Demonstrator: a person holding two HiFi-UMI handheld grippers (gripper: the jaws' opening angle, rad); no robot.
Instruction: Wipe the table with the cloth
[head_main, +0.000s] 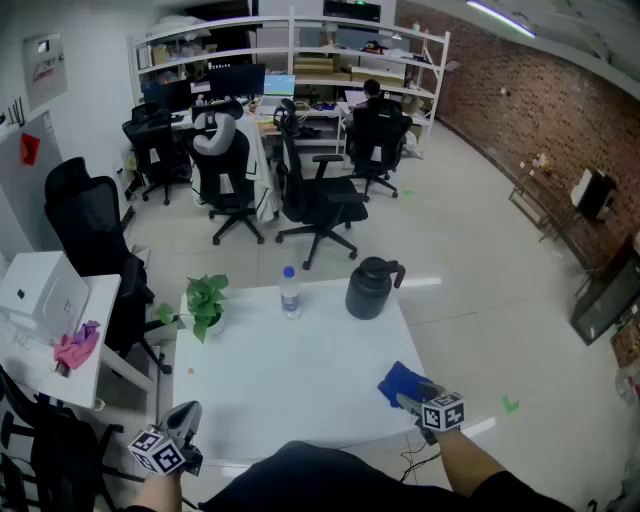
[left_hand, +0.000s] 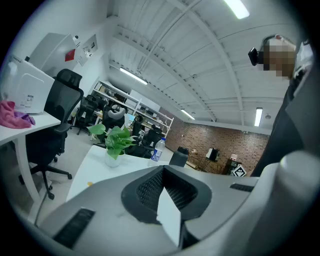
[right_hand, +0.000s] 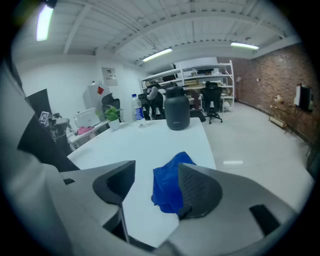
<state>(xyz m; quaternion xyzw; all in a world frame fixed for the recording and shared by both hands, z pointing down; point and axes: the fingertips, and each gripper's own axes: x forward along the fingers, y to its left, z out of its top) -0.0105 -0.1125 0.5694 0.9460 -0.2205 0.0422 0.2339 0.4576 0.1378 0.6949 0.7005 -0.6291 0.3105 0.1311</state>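
Where the cloth is lying: the blue cloth (head_main: 402, 382) (right_hand: 170, 187) is sitting bunched on the white table (head_main: 290, 370), near its right front corner.
Right gripper: the right gripper (head_main: 408, 400) (right_hand: 156, 175) is reaching over that corner with its jaws standing wide. The cloth is lying between them, close against one pad and clear of the other.
Left gripper: the left gripper (head_main: 188, 412) (left_hand: 167, 185) is hanging just off the left front corner, jaws drawn together and gripping nothing.
Far edge: a potted plant (head_main: 205, 305), a water bottle (head_main: 290, 292) and a dark jug (head_main: 372, 288) are standing well apart from the cloth.
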